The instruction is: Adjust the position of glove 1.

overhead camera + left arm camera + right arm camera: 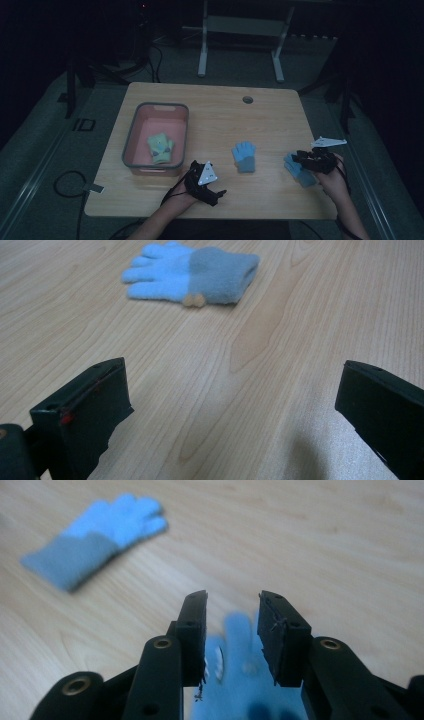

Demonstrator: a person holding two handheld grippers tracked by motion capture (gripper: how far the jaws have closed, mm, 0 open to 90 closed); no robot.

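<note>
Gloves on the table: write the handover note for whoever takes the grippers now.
Left gripper: open, holding nothing, low over the table's near edge, facing the middle blue glove.
Right gripper: jaws part open over the right blue glove, one on each side of a finger; not clamped as far as the right gripper view shows.
Bin, left on the table: one green glove inside.
Done: green glove binned.
Left, probably: grip the right glove, bin it, then the middle one.
</note>
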